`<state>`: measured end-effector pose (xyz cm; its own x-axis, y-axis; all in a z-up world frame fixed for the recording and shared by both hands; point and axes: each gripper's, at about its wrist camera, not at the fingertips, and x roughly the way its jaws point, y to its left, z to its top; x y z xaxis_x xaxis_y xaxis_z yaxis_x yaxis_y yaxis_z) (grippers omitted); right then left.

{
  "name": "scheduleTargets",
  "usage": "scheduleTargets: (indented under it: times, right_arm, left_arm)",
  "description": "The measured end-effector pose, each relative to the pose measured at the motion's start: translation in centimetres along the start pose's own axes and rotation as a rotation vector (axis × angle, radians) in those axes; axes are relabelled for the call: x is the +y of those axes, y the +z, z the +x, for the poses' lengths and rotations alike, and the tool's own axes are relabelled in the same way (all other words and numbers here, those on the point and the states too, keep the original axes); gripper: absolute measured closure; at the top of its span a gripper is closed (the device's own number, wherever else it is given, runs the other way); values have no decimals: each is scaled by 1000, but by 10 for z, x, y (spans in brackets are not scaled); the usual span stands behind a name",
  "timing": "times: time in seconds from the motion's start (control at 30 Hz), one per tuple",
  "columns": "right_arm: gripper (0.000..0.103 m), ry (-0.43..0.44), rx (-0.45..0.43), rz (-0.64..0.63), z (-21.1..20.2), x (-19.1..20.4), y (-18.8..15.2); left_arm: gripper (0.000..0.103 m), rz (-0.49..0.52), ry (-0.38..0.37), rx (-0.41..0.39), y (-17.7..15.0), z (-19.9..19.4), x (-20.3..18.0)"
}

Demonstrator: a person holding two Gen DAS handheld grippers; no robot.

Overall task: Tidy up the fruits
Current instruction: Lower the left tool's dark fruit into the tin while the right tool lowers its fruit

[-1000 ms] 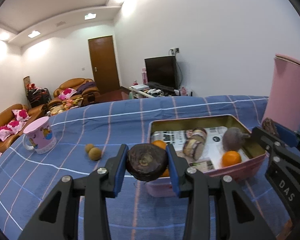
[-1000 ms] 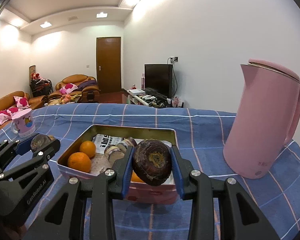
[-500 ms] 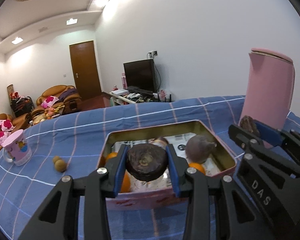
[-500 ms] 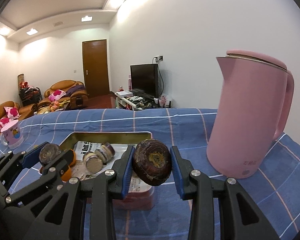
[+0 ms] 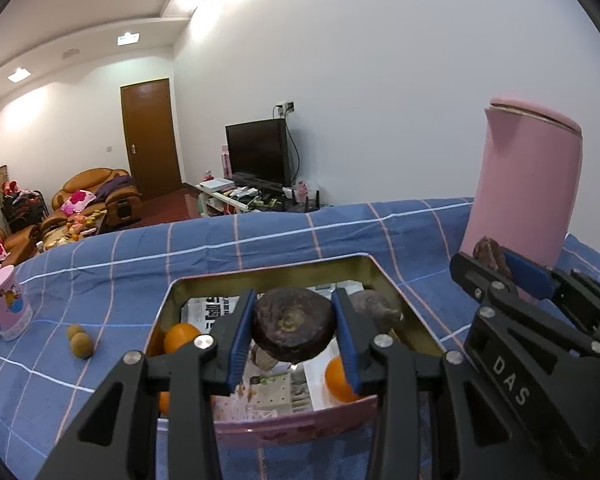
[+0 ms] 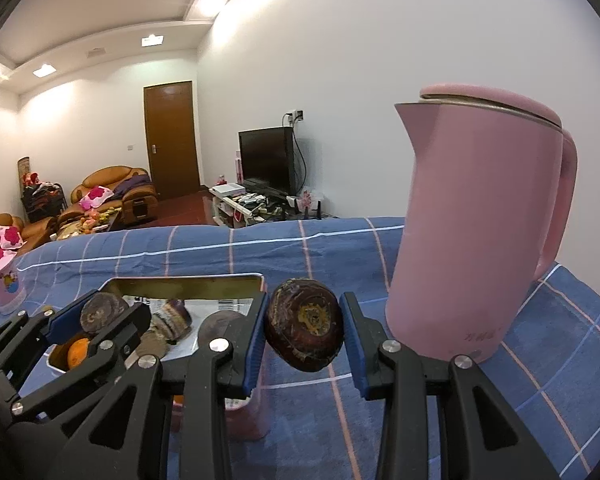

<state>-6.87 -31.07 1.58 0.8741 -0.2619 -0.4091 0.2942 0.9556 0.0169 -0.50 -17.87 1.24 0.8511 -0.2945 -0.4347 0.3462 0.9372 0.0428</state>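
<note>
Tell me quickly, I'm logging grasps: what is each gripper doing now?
Left gripper: closed on a dark round fruit.
Right gripper: closed on another dark fruit.

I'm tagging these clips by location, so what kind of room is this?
Most likely a home living room: brown sofas with pink cushions, a television on a low stand, and a wooden door. The work surface is covered with a blue checked cloth.

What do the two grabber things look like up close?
Both are black plastic with angular, cut-out frames and silver screws. The left gripper and the right gripper each have two fingers lined with blue pads. The right one has "DAS" in pale letters on its side. No hand, sleeve or cable shows.
</note>
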Motion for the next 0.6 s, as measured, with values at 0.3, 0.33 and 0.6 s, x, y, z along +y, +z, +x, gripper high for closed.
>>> scheduleTargets:
  times: [0.3, 0.33, 0.6]
  right_arm:
    - [65, -6, -4, -23, 7, 17, 3]
    - [65, -5, -8, -27, 9, 21, 5]
    - [65, 44, 11, 22, 37, 44, 23]
  left_arm:
    - [63, -87, 60, 19, 15, 16, 45]
    - [63, -90, 73, 23, 15, 18, 50]
    - [63, -143, 61, 87, 13, 36, 70]
